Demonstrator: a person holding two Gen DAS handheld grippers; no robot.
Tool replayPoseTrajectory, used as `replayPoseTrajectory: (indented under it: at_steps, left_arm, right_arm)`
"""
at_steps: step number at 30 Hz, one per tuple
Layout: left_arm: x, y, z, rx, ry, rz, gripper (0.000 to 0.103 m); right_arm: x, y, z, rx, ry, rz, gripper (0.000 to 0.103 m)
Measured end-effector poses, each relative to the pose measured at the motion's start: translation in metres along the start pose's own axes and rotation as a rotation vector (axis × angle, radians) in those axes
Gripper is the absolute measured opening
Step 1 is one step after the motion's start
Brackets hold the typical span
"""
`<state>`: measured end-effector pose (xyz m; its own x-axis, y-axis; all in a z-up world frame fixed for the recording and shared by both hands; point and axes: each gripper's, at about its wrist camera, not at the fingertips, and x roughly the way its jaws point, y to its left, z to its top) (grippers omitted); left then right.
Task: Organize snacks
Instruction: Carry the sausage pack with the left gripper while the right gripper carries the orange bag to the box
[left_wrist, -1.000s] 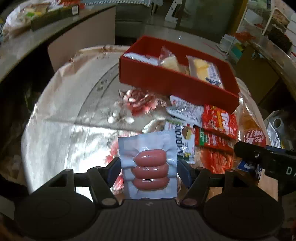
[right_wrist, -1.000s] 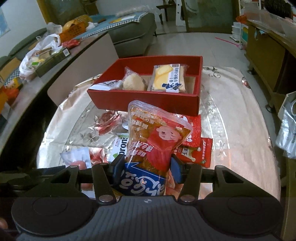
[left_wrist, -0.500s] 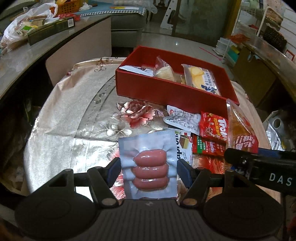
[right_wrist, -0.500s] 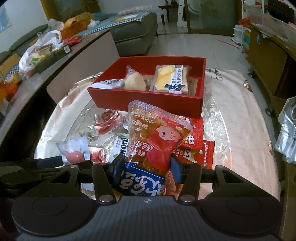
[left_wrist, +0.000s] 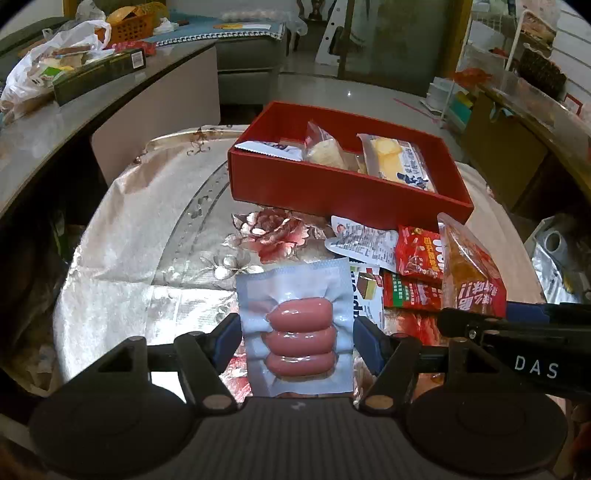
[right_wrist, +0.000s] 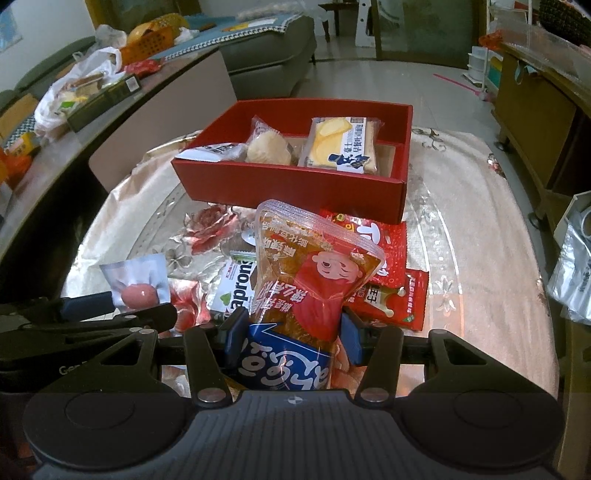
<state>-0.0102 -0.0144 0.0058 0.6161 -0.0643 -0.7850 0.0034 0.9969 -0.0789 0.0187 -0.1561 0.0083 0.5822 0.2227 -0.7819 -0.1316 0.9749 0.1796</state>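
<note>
My left gripper (left_wrist: 295, 332) is shut on a clear vacuum pack of three pink sausages (left_wrist: 301, 332), held above the table. My right gripper (right_wrist: 291, 332) is shut on an orange-red snack pouch with a blue bottom (right_wrist: 306, 295), held upright; the pouch also shows in the left wrist view (left_wrist: 469, 273). The sausage pack shows at the left of the right wrist view (right_wrist: 136, 284). A red box (left_wrist: 343, 188) stands farther back on the table (right_wrist: 288, 181) and holds a yellow cake pack (right_wrist: 343, 146), a round bun pack (right_wrist: 267, 147) and a white-wrapped snack (right_wrist: 210, 151).
Loose snacks lie between the grippers and the box: red packets (left_wrist: 419, 254), a white sachet (left_wrist: 364, 243), a white-green wafer pack (right_wrist: 236, 284). The round table has a floral cloth (left_wrist: 147, 229). A cluttered counter (left_wrist: 55, 103) runs along the left; a cabinet (right_wrist: 535, 110) stands right.
Both grippers have risen and drawn back a little with their packs still held. More of the box's inside now shows. The right gripper shows closer in the left wrist view.
</note>
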Motion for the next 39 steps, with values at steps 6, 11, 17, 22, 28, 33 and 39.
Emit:
replayPoseTrajectory:
  at_steps: [6, 11, 17, 22, 28, 33, 39]
  left_arm:
    - [-0.001, 0.000, 0.002, -0.002, -0.011, 0.000, 0.059]
    - [-0.003, 0.000, 0.007, -0.006, -0.031, 0.004, 0.059]
    - [-0.005, -0.003, 0.013, 0.002, -0.059, 0.002, 0.059]
    - [-0.007, -0.003, 0.020, -0.004, -0.082, 0.003, 0.059]
    - [-0.007, -0.003, 0.025, -0.007, -0.092, -0.005, 0.059]
    - [-0.009, -0.005, 0.034, -0.011, -0.124, -0.003, 0.059]
    - [-0.007, -0.009, 0.041, -0.005, -0.138, -0.005, 0.059]
  right_arm:
    - [-0.002, -0.001, 0.003, 0.005, -0.013, 0.001, 0.060]
    - [-0.004, -0.001, 0.006, 0.005, -0.026, 0.001, 0.060]
    - [-0.006, -0.001, 0.013, 0.009, -0.045, 0.000, 0.060]
    - [-0.007, -0.003, 0.019, 0.017, -0.061, 0.001, 0.060]
    - [-0.007, -0.004, 0.025, 0.024, -0.072, 0.004, 0.060]
    - [-0.008, -0.005, 0.031, 0.033, -0.083, 0.009, 0.060]
    - [-0.010, -0.006, 0.040, 0.034, -0.107, 0.015, 0.060]
